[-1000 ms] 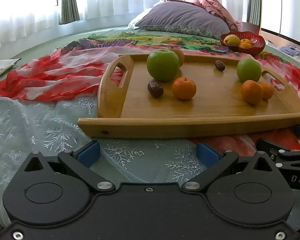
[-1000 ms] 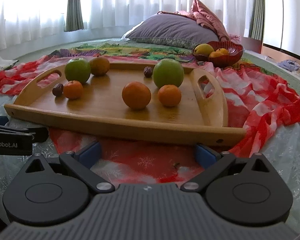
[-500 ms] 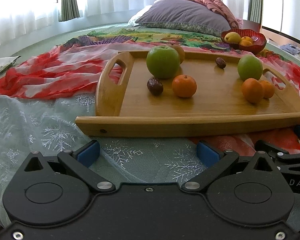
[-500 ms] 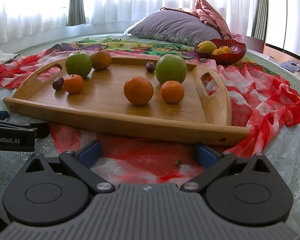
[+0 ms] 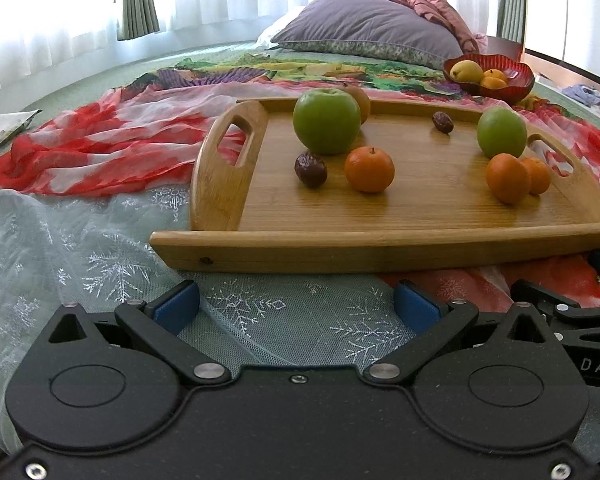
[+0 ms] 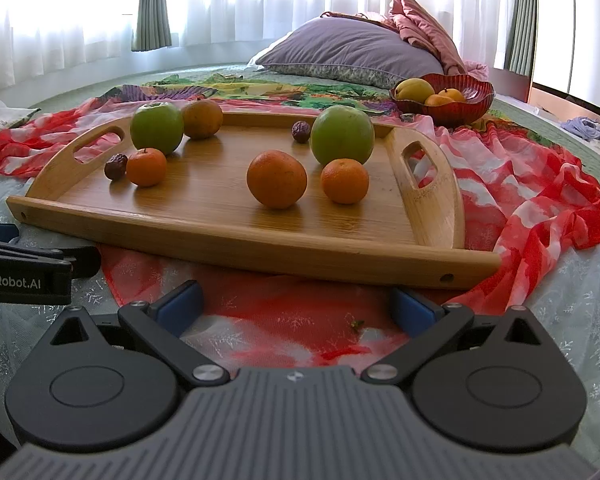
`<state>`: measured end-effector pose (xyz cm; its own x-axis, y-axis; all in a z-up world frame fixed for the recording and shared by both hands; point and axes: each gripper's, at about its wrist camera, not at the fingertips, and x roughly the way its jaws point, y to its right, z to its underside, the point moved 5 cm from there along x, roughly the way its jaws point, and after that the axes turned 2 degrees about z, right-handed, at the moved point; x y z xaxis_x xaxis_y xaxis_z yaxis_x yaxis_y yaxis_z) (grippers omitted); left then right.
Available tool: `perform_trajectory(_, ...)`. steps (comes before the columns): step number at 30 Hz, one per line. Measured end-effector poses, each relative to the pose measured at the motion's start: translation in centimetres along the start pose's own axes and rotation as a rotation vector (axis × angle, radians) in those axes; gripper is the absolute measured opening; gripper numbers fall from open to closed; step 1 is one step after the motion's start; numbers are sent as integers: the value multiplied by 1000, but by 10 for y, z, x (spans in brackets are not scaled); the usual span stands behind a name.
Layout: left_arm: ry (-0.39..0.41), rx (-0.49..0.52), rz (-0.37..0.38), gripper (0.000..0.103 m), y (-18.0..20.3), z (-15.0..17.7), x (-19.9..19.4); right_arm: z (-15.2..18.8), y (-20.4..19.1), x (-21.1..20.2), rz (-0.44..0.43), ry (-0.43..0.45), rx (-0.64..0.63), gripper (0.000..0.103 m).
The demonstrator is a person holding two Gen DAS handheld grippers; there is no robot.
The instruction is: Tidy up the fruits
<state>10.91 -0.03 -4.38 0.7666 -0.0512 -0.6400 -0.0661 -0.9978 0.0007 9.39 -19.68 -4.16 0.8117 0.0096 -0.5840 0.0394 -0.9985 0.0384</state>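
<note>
Left wrist view: the left gripper hangs low over the netted bedcover, jaws spread wide and holding nothing, just short of the near rim of the tray. The right gripper sits likewise, wide and empty, aimed at the tray's right half — each tool faces its own end of the tray, which would suit a split of the work.

Fruit on the tray falls in two loose clusters. Left: a green apple, a brownish fruit behind it, a date and a mandarin in front. Right: a second apple, a large orange, a small mandarin and a second date at the far rim.

A red bowl stands far right, well apart from the tray, holding a yellow fruit and some orange ones.

The layout fits either fruit waiting to be sorted or fruit already grouped on the tray; the views do not settle which.
</note>
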Motion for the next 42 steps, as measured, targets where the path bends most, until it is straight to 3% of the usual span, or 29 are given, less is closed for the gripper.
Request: perform_trajectory(42,10,13,-8,103,-1,1,1,2,0,0,-2,7,1,103)
